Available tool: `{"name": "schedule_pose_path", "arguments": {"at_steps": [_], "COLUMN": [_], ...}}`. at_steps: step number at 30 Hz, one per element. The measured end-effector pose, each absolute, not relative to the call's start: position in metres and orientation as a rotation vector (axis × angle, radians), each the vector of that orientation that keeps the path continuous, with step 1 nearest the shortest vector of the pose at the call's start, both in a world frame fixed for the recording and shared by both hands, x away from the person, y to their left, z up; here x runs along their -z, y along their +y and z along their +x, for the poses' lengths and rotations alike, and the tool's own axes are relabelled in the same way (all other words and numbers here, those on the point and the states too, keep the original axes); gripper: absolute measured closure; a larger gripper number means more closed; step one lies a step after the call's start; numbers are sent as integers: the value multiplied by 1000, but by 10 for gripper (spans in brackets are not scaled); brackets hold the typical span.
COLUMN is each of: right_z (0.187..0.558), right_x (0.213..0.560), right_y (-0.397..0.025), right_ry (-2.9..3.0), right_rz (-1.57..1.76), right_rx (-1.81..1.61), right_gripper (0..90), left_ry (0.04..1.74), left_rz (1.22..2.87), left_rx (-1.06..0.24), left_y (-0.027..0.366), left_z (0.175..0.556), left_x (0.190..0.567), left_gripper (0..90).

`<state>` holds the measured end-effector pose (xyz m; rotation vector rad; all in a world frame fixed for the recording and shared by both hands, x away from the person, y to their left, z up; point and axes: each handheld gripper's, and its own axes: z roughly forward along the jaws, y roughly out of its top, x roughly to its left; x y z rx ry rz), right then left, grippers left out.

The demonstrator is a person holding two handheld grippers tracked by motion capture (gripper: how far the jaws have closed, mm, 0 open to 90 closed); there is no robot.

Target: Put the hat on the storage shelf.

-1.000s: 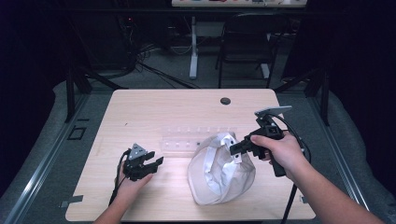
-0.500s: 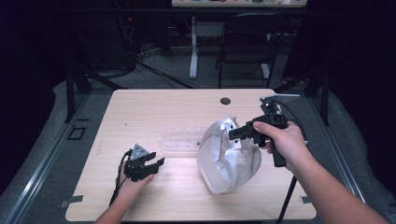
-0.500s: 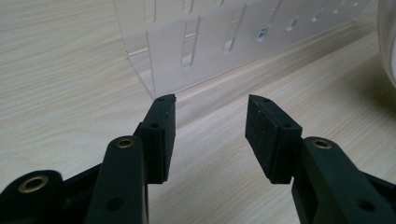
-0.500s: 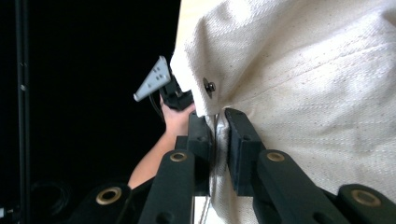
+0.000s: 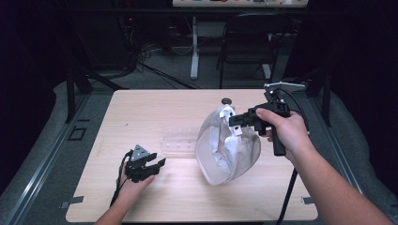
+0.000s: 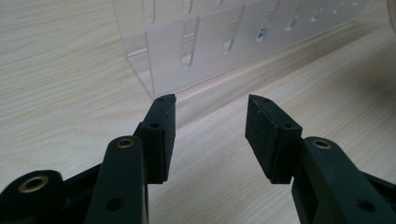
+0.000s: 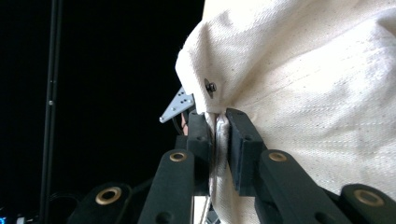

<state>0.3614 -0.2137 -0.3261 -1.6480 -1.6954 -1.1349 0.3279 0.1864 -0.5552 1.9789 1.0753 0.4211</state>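
Dark room, pale wood desk [image 5: 155, 112]. Cloth bag [image 5: 225, 154] is held up at centre-right, rim pinched by right claw [image 5: 234, 123] — grip to be kept firm; left claw [image 5: 152, 166] rests wide, empty, nr clear rack [image 5: 180, 143].

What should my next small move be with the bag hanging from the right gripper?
Probably bring the open left gripper over to pinch the opposite edge of the cloth bag. The right gripper is shut on one fold near the rim, so the bag hangs off the table, while the left rests idle beside the clear rack.
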Motion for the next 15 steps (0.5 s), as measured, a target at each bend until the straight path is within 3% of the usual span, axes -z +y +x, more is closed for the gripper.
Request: {"name": "schedule_pose_path", "arguments": {"at_steps": [15], "right_z": [381], "right_x": [313], "right_y": [-214], "right_ry": [-1647], "right_rz": [-1660], "right_rx": [1204], "right_gripper": [814], "left_ry": [1078], "left_rz": [1972], "left_rx": [-426], "left_y": [185], "left_z": [328], "left_x": [556], "left_gripper": [534]}}
